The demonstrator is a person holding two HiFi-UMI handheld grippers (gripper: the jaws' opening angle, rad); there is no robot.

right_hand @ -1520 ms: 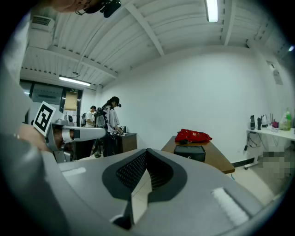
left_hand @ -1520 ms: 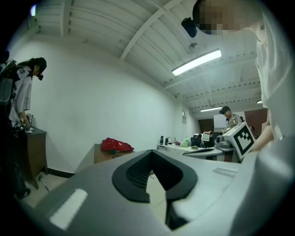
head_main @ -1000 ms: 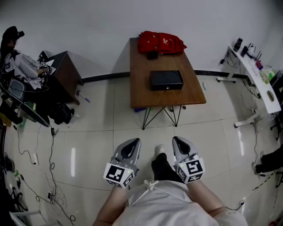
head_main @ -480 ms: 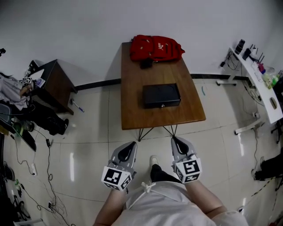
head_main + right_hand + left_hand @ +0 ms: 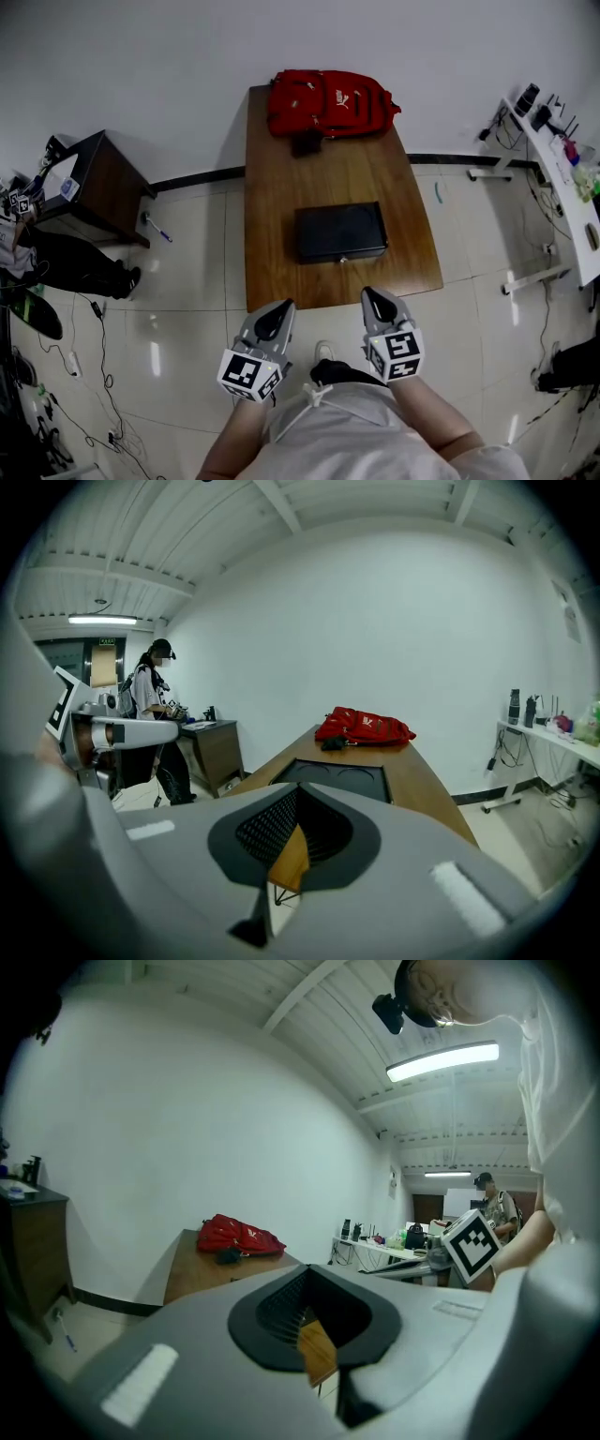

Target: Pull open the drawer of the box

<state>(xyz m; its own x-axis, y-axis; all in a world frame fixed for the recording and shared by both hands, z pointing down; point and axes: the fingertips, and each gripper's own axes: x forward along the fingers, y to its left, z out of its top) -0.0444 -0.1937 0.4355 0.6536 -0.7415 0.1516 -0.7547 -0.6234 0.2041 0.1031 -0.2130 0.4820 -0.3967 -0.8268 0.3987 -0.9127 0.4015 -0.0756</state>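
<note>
1. Well off to the left of the left fingers, a dark side cabinet is seen on the floor.
2. The left gripper is held at the near edge of the bench, its fingers pressed together with nothing between them.
3. The black box is set on the bench ahead of both pairs of fingers, apart from them, with its drawer shut. A red backpack is laid beyond it.
4. The right gripper is likewise held with fingers together and empty, the box ahead and slightly left.
</note>
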